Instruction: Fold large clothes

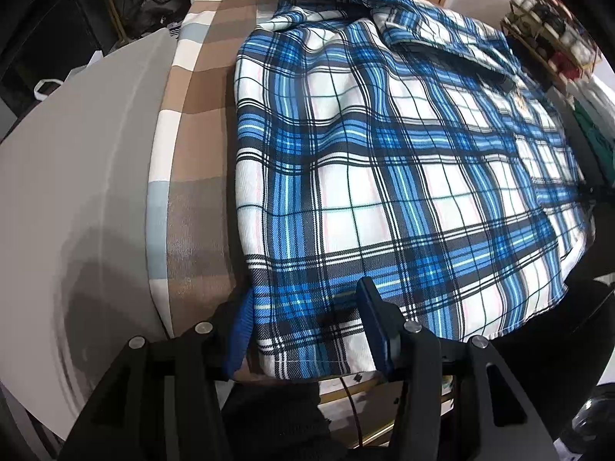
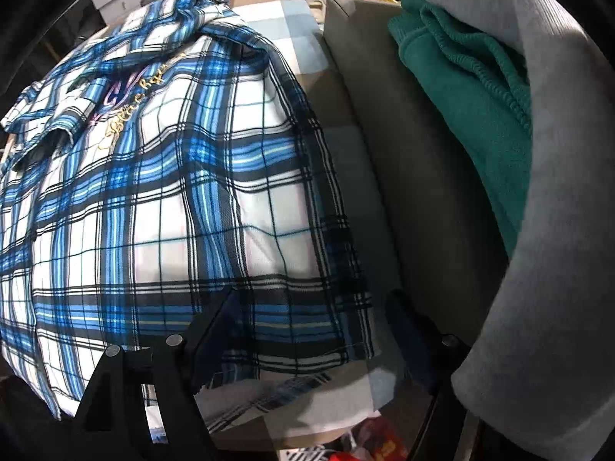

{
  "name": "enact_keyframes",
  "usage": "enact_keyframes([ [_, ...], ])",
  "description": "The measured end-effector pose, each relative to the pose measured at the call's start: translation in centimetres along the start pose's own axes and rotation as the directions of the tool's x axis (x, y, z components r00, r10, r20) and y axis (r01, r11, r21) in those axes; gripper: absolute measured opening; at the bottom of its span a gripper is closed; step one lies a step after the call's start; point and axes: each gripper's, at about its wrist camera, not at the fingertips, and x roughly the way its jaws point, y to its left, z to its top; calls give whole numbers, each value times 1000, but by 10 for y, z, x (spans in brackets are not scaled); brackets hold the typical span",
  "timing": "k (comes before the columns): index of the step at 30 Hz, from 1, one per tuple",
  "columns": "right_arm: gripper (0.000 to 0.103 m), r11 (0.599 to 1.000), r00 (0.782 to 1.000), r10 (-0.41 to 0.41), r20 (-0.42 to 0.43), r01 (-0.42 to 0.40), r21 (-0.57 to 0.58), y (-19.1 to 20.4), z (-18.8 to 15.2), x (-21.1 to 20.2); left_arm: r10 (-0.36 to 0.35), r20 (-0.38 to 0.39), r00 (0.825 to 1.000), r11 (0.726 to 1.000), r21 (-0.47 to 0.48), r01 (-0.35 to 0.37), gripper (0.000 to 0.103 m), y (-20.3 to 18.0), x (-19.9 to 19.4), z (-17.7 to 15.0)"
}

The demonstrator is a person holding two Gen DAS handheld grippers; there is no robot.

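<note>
Right wrist: green garment (image 2: pixel 472 115) beside plaid shirt (image 2: pixel 173 199)

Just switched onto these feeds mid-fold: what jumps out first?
The blue-and-white plaid shirt dominates both views, spread over a brown, white and pale-blue checked cloth. Gold script embroidery sits on its chest near the collar. In the right wrist view, a green fleece garment lies on a grey cushion beside the shirt, and both grippers hover at the shirt's near hem with fingers apart.
</note>
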Motion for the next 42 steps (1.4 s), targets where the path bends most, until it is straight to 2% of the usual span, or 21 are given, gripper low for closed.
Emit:
enact_keyframes([
  [3,79,991,991,132,-19,-132,-7,-2,-6,-3,-12,9,1000,1000,4,12,46,1,0,-2],
  [5,79,974,974,226,-14,-226,-19,-3,-11,-12,-24,8,1000,1000,-3,24,46,3,-1,-2],
  [7,79,939,939,345,-1,-345,-4,-8,-13,-22,-37,2,999,999,-20,37,46,6,-1,-1],
  [9,79,877,877,480,22,-480,32,-15,-15,-30,-47,-3,999,998,-33,47,46,8,-1,0],
  [10,79,858,859,511,38,-512,43,-17,-16,-32,-52,-5,999,998,-37,52,46,9,-2,0],
  [11,79,850,851,523,46,-525,46,-18,-16,-33,-55,-6,998,998,-39,55,46,10,-2,0],
  [12,78,861,862,505,42,-506,39,-16,-17,-32,-53,-6,999,998,-36,53,46,8,-2,0],
  [13,77,891,892,451,38,-452,28,-15,-18,-31,-49,-5,999,998,-29,48,46,8,-3,-1],
  [15,77,960,960,279,33,-279,-15,-10,-28,-27,-32,-4,999,999,-13,31,46,6,-3,-2],
  [16,74,977,977,210,25,-209,-47,-5,-30,-23,-18,-3,1000,1000,-2,18,46,4,-3,-2],
  [18,64,987,990,132,49,-126,-95,4,-35,-20,-6,1,1000,1000,17,6,46,1,-1,-1],
  [20,35,985,988,135,80,-124,-120,10,-38,-24,-24,6,1000,1000,17,24,46,2,-1,0],
  [21,5,983,986,144,87,-132,-128,10,-39,-25,-38,5,999,999,4,38,44,4,-1,2],
  [24,4,974,968,172,185,-139,-180,19,-47,-48,-76,3,997,997,-30,76,2,11,-3,5],
  [28,4,965,931,218,291,-162,-205,22,-61,-81,-183,36,982,981,-56,185,2,17,-14,5],
  [29,4,965,926,218,307,-158,-210,24,-62,-86,-188,43,981,980,-59,191,1,16,-17,5],
  [34,3,963,951,142,276,-68,-262,37,-72,-76,-171,36,985,983,-59,173,1,15,-22,-2],
  [39,3,966,941,201,271,-145,-214,19,-87,-79,-238,44,970,969,-52,240,1,13,-35,-12],
  [42,3,964,934,224,279,-169,-205,14,-95,-87,-199,66,978,978,-50,203,1,15,-34,-5],
])
